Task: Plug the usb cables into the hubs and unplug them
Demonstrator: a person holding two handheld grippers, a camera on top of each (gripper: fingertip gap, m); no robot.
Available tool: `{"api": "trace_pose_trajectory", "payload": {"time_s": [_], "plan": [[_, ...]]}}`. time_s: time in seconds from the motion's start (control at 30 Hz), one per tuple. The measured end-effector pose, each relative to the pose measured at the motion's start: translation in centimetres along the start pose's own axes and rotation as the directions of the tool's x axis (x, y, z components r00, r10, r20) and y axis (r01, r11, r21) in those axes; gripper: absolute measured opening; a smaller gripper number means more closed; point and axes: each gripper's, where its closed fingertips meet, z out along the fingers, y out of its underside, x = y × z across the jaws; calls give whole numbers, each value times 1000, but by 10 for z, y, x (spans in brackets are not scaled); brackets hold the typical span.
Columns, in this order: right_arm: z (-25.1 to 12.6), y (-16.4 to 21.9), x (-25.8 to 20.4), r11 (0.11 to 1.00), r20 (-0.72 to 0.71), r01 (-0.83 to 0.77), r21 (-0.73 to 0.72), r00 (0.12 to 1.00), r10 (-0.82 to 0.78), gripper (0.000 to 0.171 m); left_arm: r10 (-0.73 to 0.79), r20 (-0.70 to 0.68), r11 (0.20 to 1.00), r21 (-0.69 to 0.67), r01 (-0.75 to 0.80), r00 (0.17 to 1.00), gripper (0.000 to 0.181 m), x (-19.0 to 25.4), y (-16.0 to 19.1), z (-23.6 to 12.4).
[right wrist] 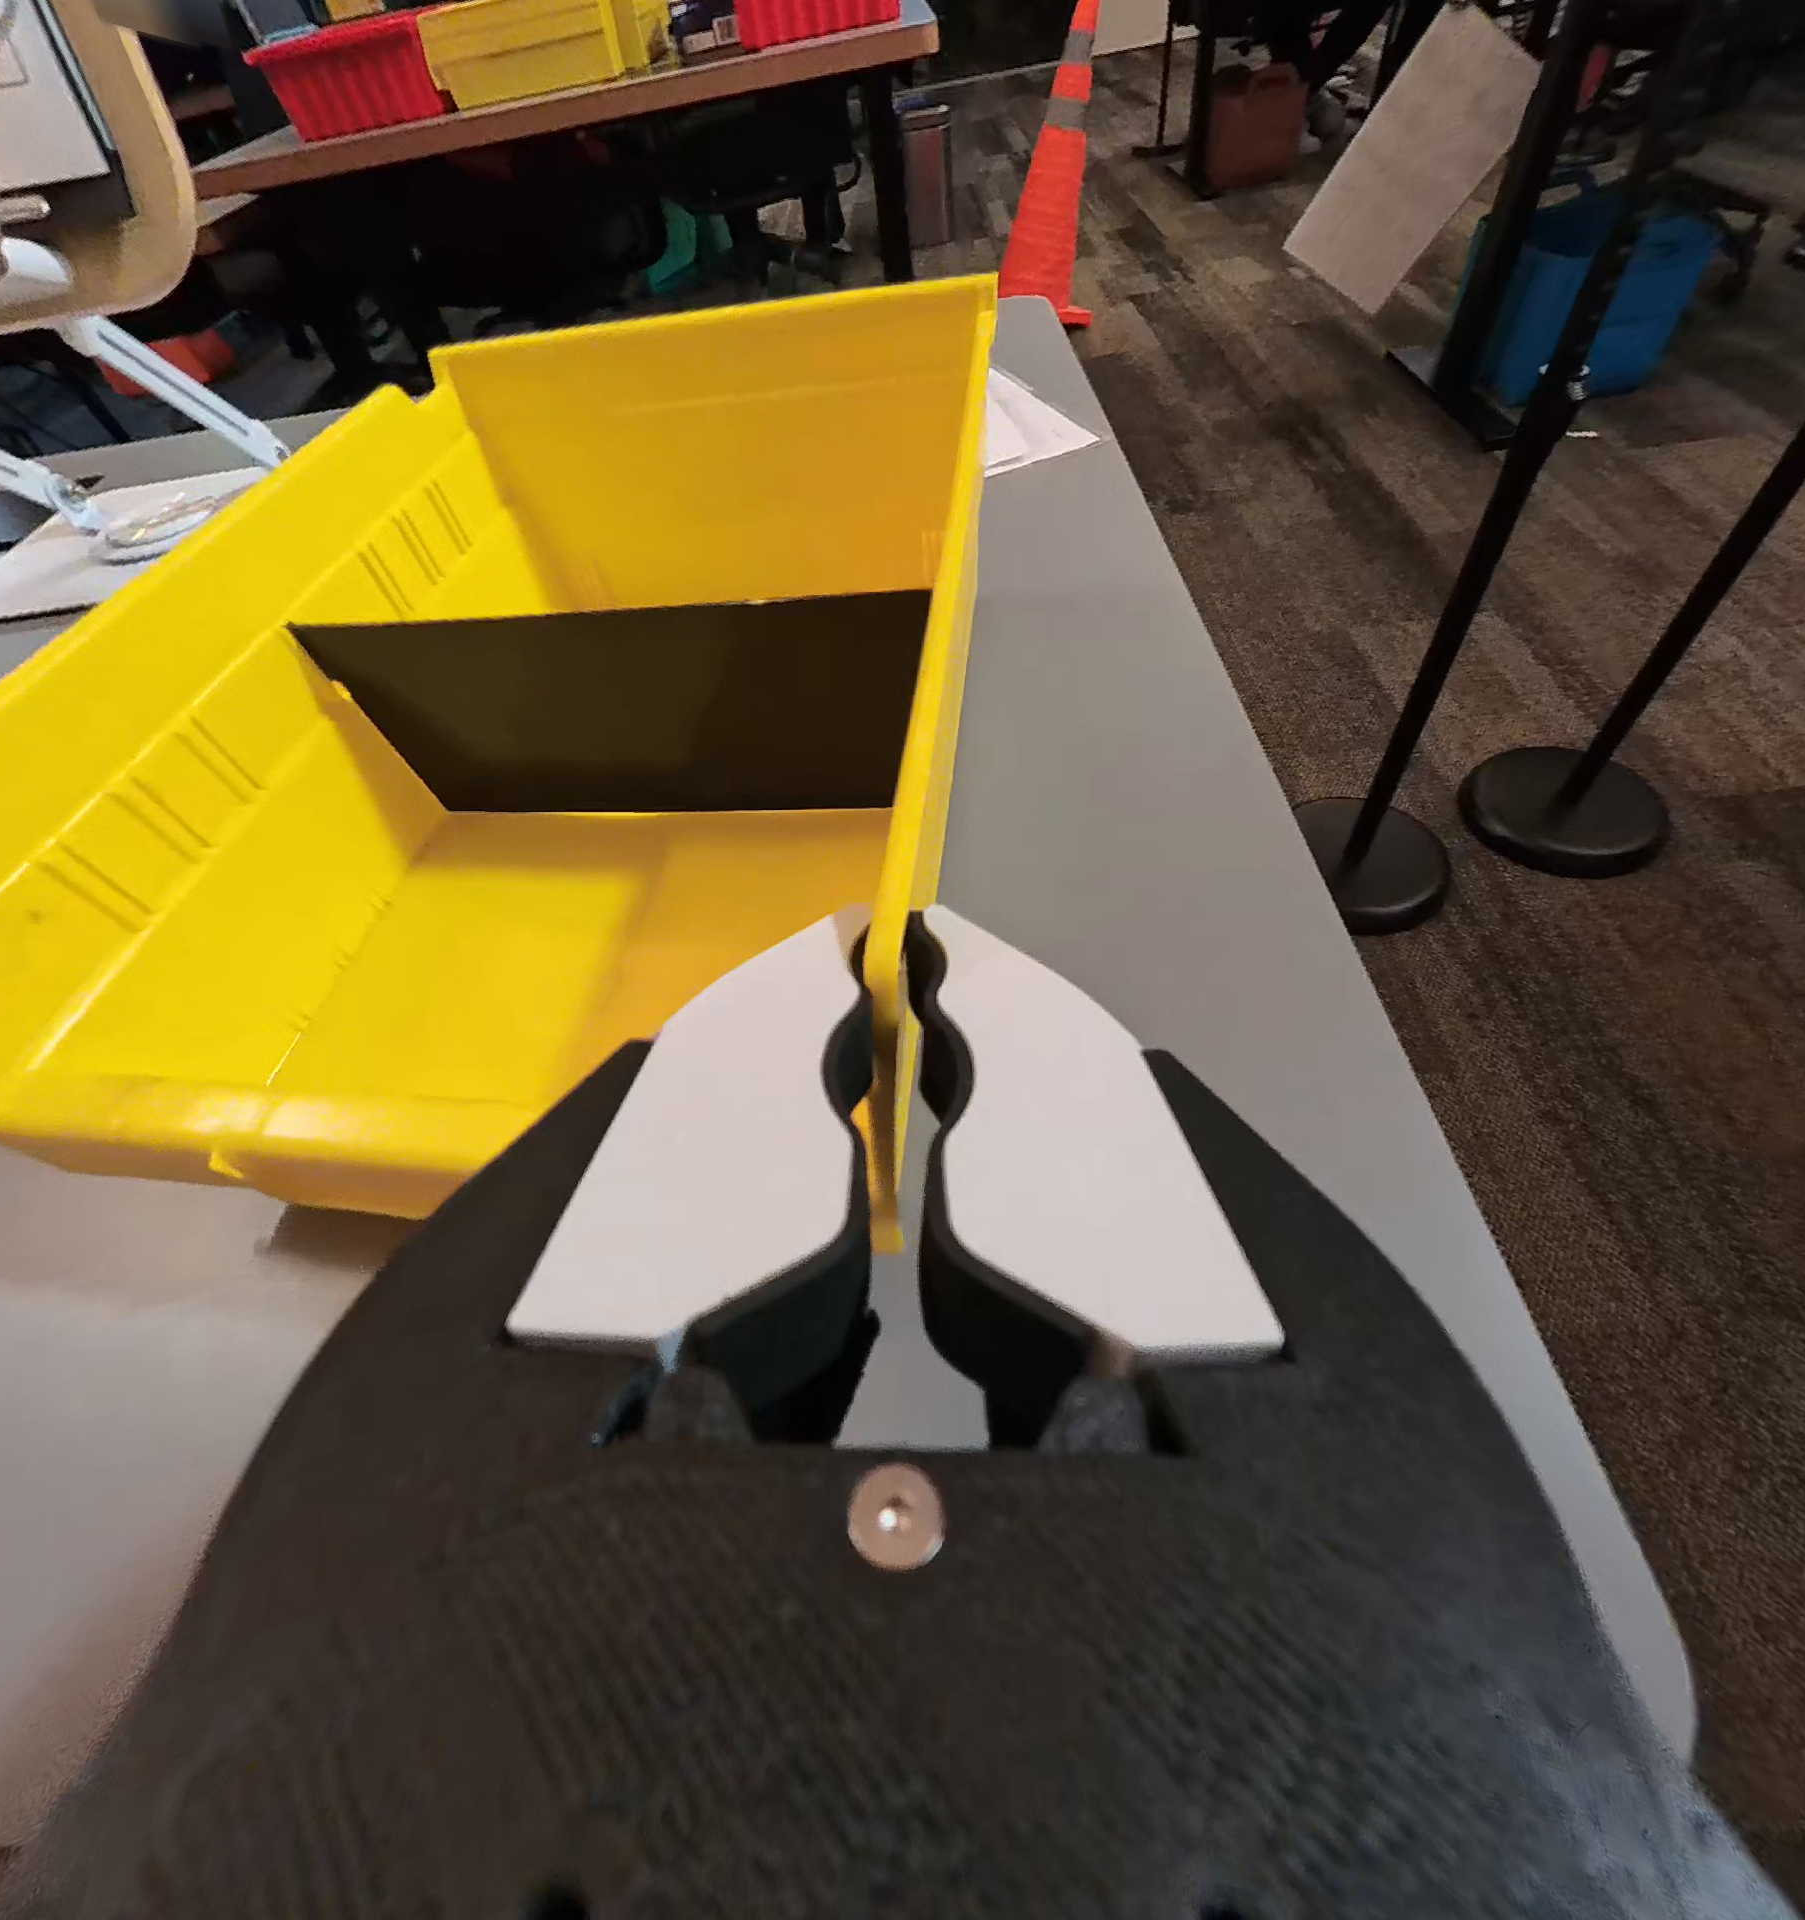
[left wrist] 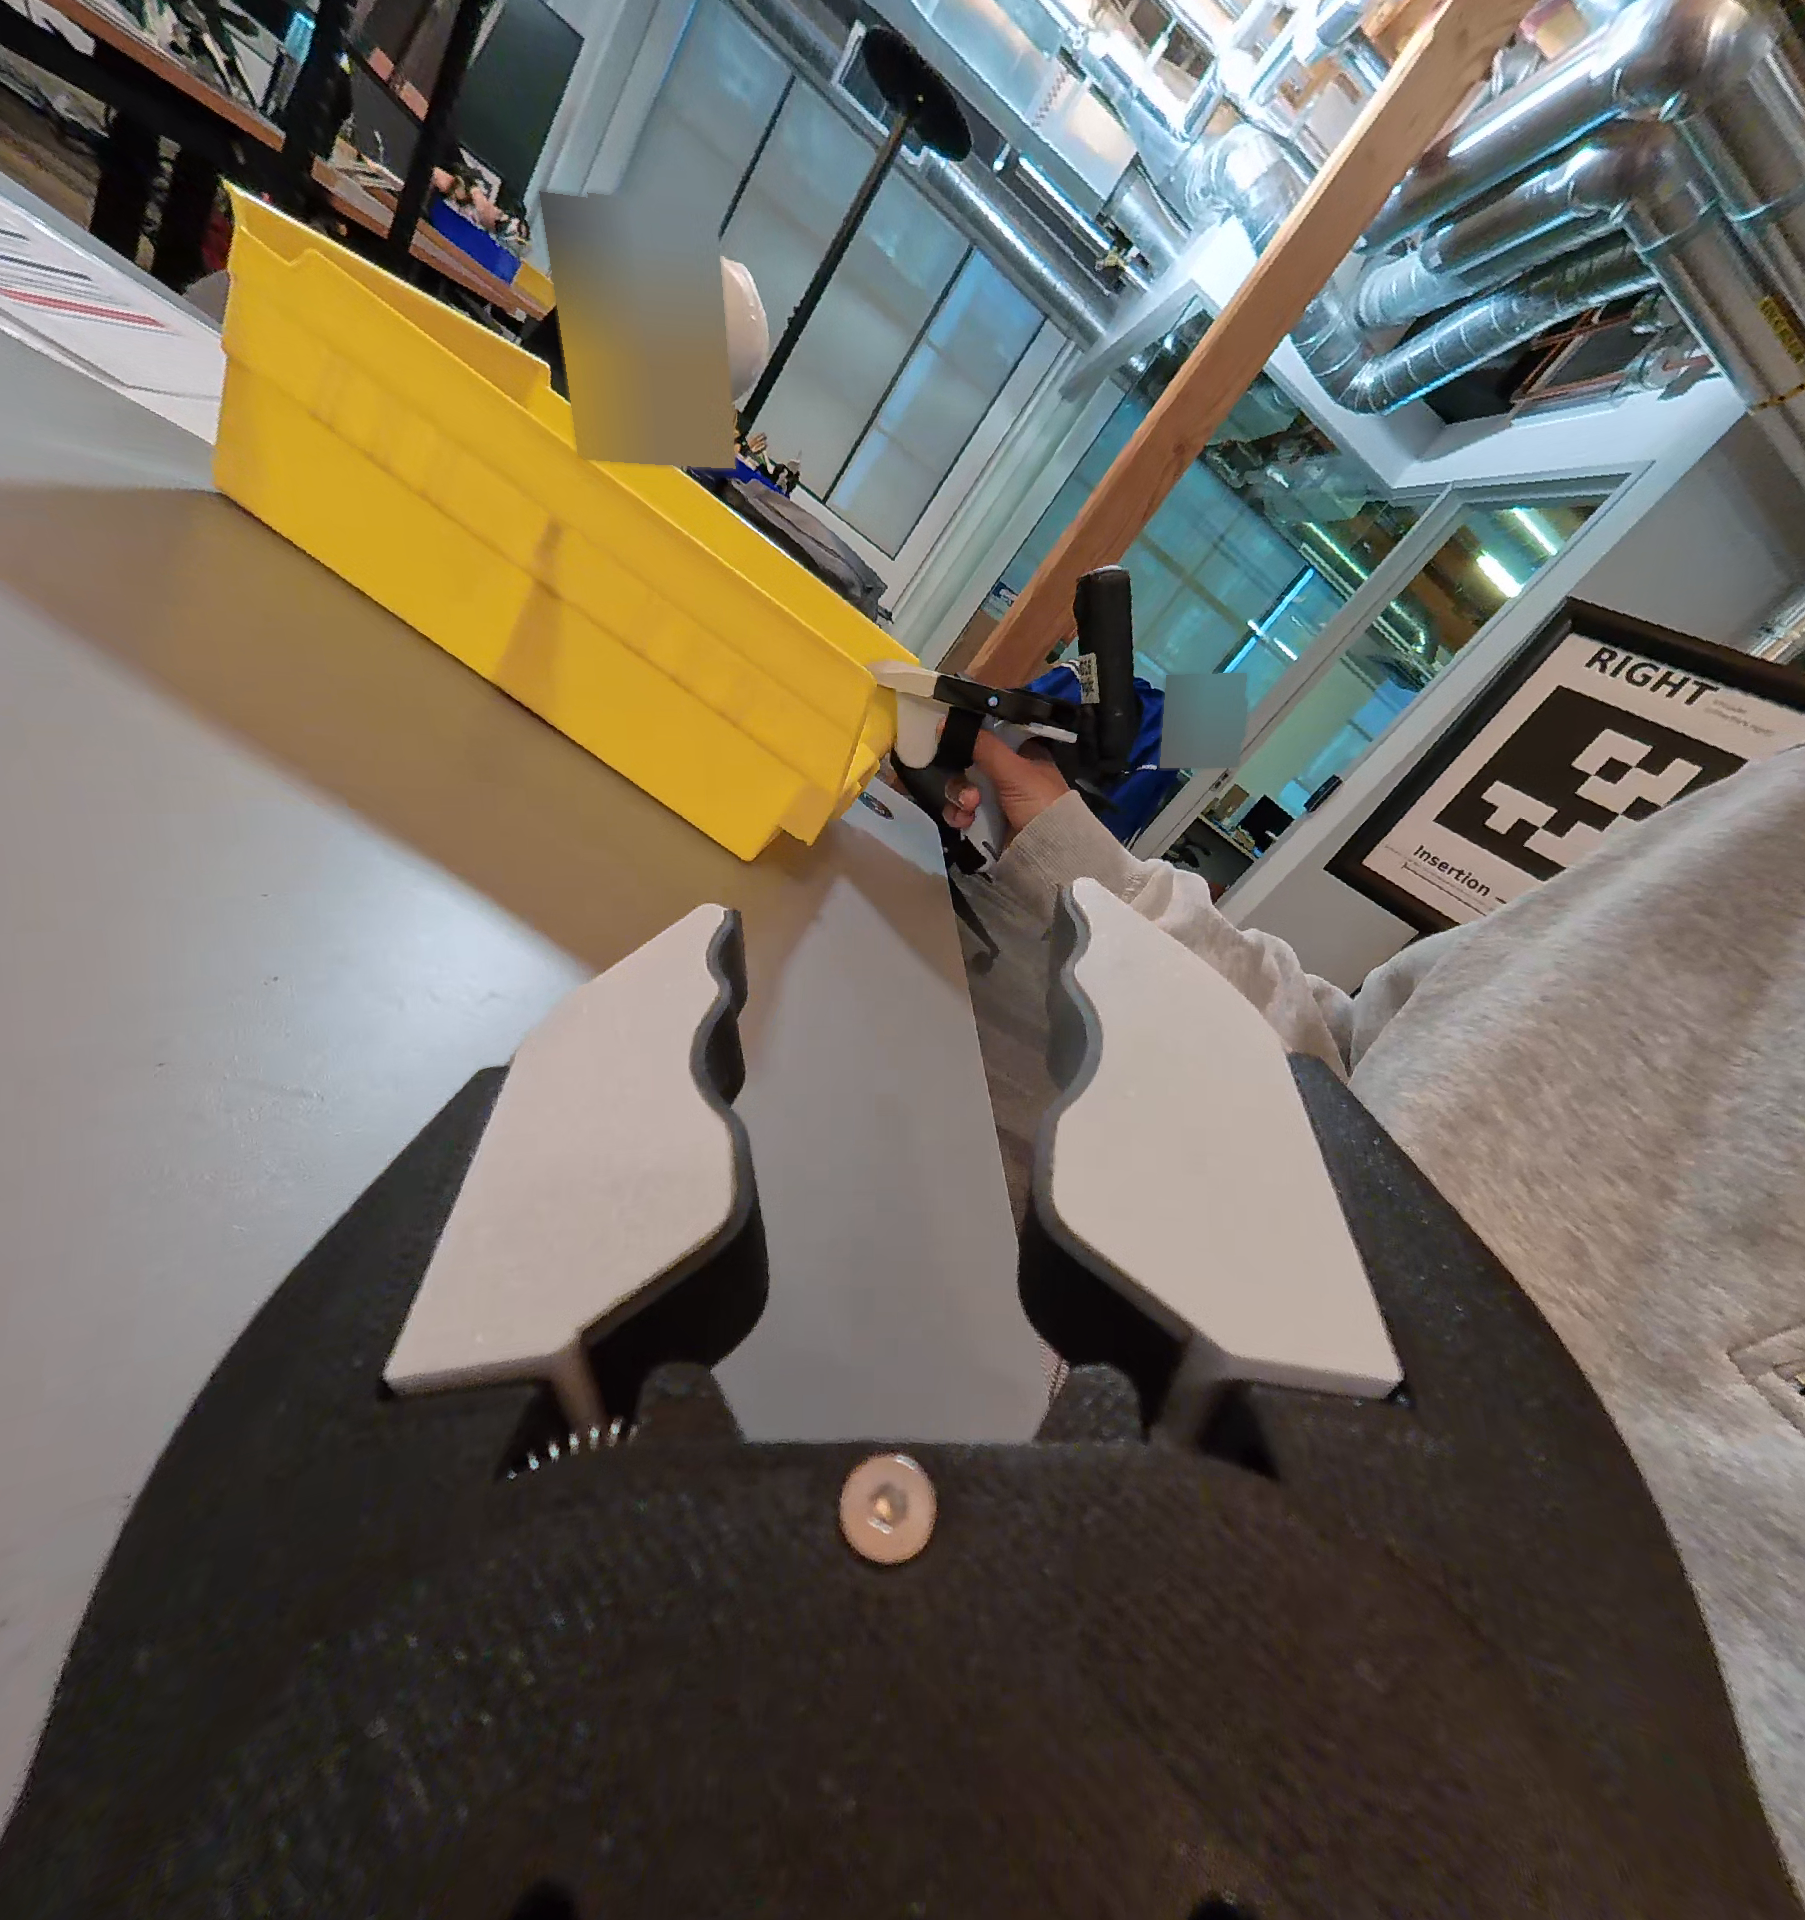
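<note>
Yellow bin (right wrist: 586, 499) wall pinched by right gripper (right wrist: 890, 935); left gripper (left wrist: 898, 925) empty, level.

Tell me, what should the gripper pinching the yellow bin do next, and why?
Probably drag the yellow bin a little closer. The right gripper is shut on its side wall, the compartment in view looks empty, and no cables or hubs show anywhere. The left gripper is open, holding nothing.

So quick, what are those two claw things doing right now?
Left gripper: open, holding nothing.
Right gripper: jaws shut on the yellow bin's side wall.
</note>
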Motion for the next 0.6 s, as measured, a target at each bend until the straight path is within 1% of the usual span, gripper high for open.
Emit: {"api": "trace_pose_trajectory", "payload": {"time_s": [0.1, 0.27, 0.5, 0.57, 0.6], "plan": [[-2, 0, -1, 1000, 23, 31, -3, 999, -31, 4, -12, -4, 1000, -1, 12, 1000, 59, 0, 0, 0], [-7, 0, 2, 1000, 63, 23, 10, 998, -23, 3, -17, 0, 1000, 5, 17, 1000, 60, -2, 0, 0], [-9, 2, 13, 999, 59, -28, 31, 998, 26, 2, -14, 8, 1000, 3, 14, 1000, 60, -2, 0, 0], [-8, 1, 14, 998, 38, -48, 27, 998, 47, 11, -11, 14, 1000, 1, 11, 1000, 60, -3, 0, 0], [-9, 1, 17, 996, 1, -88, 17, 996, 88, 15, -10, 27, 1000, 1, 10, 1000, 60, -4, 0, 1]]}}
